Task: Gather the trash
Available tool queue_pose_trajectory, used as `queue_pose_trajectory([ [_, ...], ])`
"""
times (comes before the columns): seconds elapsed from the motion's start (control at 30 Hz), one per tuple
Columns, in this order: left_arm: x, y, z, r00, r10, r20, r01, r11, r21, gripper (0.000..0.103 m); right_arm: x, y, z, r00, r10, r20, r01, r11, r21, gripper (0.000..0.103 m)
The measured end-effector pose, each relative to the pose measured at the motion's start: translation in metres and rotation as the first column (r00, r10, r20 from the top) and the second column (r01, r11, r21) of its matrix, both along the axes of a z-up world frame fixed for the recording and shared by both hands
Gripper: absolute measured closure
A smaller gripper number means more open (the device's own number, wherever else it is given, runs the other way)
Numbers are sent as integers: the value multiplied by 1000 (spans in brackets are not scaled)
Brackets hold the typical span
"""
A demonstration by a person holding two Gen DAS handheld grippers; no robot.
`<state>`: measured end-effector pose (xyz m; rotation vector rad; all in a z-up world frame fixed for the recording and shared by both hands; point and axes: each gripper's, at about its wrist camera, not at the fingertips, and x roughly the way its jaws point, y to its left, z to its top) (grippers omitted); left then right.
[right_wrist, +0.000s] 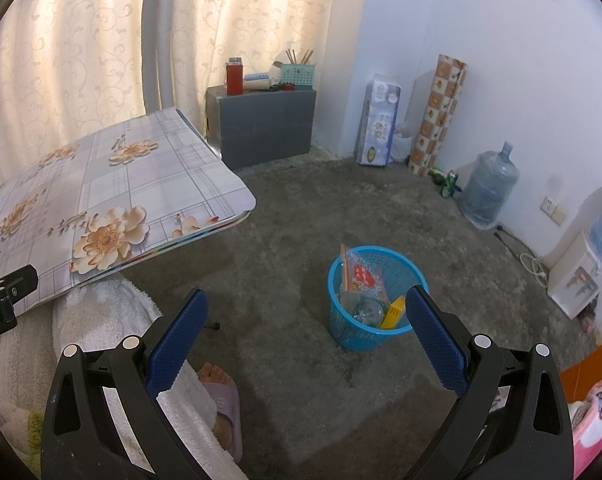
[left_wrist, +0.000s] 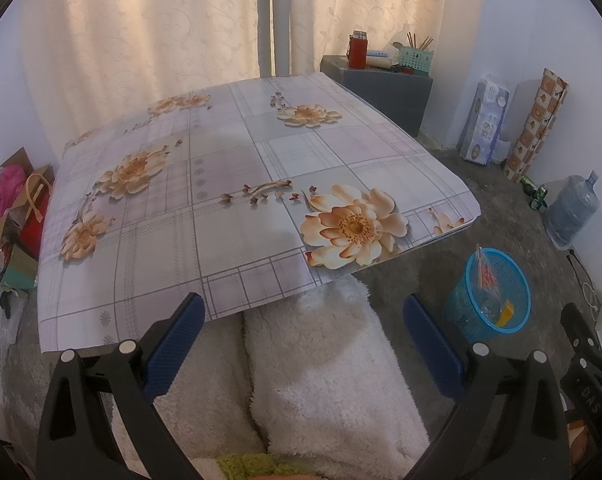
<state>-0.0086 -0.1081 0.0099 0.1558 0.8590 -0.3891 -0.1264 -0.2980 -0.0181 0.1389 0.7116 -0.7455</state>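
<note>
A blue mesh basket (right_wrist: 377, 300) is seen upright on the grey floor, well apart from the table. Inside it, a clear wrapper with red print (right_wrist: 363, 278), a crumpled clear bag (right_wrist: 367, 312) and a yellow box (right_wrist: 395, 312) are held.

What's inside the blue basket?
The basket holds a clear wrapper with red print, a yellow box and something clear and crumpled. Its bottom is covered.
</note>
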Motion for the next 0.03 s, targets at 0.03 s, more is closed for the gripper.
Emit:
queue_pose_trajectory([
  [0.03, -2, 1, 0, 1000, 0, 0, 0, 1000, 0, 6, -1, 0, -1, 1000, 0, 0, 0, 1000, -1, 8],
])
